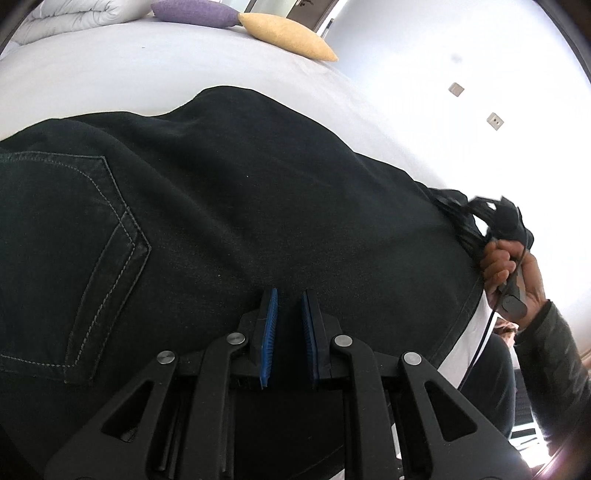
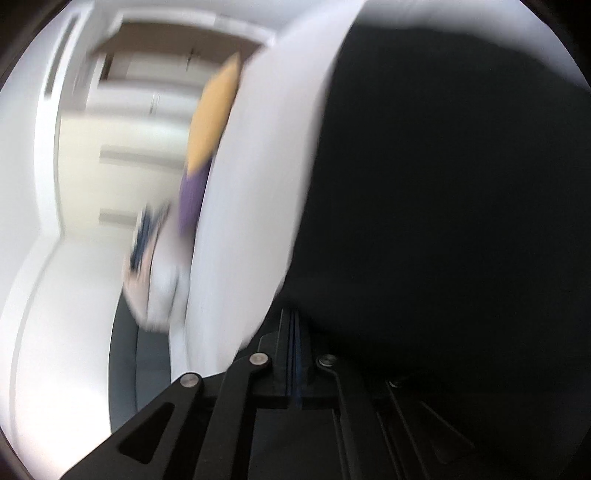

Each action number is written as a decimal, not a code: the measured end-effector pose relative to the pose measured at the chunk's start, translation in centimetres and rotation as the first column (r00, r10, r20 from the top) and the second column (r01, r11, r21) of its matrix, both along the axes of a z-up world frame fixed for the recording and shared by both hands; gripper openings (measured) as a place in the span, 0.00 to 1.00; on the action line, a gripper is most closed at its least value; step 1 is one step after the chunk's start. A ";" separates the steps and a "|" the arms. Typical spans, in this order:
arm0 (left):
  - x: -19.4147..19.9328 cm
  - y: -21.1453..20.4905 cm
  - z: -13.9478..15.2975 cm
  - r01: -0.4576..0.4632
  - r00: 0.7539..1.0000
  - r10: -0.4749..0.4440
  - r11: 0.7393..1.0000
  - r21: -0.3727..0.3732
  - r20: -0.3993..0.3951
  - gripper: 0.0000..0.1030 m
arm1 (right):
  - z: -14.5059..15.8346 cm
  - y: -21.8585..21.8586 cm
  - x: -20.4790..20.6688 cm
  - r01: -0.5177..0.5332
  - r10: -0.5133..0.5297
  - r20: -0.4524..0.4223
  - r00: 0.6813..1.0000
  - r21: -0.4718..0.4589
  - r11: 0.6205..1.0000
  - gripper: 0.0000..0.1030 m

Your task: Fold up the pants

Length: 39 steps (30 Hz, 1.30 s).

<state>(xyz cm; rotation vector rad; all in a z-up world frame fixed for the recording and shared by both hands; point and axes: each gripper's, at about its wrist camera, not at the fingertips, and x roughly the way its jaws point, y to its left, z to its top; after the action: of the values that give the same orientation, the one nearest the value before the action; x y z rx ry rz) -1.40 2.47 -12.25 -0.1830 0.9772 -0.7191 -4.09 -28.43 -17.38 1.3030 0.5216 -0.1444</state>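
Black jeans (image 1: 229, 206) lie spread on a white bed (image 1: 147, 74), back pocket (image 1: 74, 258) at the left. My left gripper (image 1: 289, 295) hovers just over the fabric, its blue pads a small gap apart and nothing between them. In the left wrist view the right gripper (image 1: 491, 218) sits at the jeans' right end, bunching cloth, held by a hand (image 1: 517, 266). The right wrist view is blurred: my right gripper (image 2: 295, 317) has its pads pressed together, with the dark jeans (image 2: 443, 221) draped to its right.
A yellow pillow (image 1: 288, 35), a purple pillow (image 1: 195, 13) and a folded white duvet (image 1: 74, 14) lie at the far side of the bed. A white wall (image 1: 480, 74) rises to the right. The yellow pillow (image 2: 214, 118) and a doorway (image 2: 129, 110) show blurred.
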 end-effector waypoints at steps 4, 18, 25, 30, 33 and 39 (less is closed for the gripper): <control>0.9 -0.3 -1.0 -0.007 1.000 0.007 1.000 -0.003 0.013 0.13 | 1.6 -4.2 -5.5 0.157 -0.157 0.002 0.988 -0.075 0.985 0.00; 1.2 -1.1 -0.6 -0.046 0.999 0.046 0.999 0.000 0.003 0.13 | 2.1 3.1 -15.6 0.236 -0.235 0.026 0.972 -0.023 0.971 0.76; 1.0 -0.9 -0.5 -0.063 0.998 0.063 0.998 -0.005 -0.008 0.13 | 0.8 3.3 -13.2 0.218 -0.226 0.064 0.972 0.108 0.970 0.67; 0.9 -0.6 -0.5 -0.054 0.999 0.054 0.999 0.003 -0.007 0.13 | -0.5 1.5 -11.6 0.241 -0.260 0.097 0.961 0.167 0.956 0.34; 0.9 -0.6 -0.4 -0.054 0.998 0.054 0.999 0.004 -0.009 0.13 | -1.5 0.7 -10.4 0.242 -0.263 0.084 0.961 0.201 0.949 0.10; 1.0 -0.4 -0.5 -0.053 0.999 0.052 0.999 -0.006 -0.012 0.13 | 0.5 1.2 -10.5 0.219 -0.225 0.079 0.971 0.083 0.972 0.11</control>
<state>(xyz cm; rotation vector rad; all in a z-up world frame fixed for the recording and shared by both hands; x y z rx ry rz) -0.39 2.10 -12.76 -0.2175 0.9785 -0.6735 -14.62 -27.19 -16.83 1.4315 0.3074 -0.2550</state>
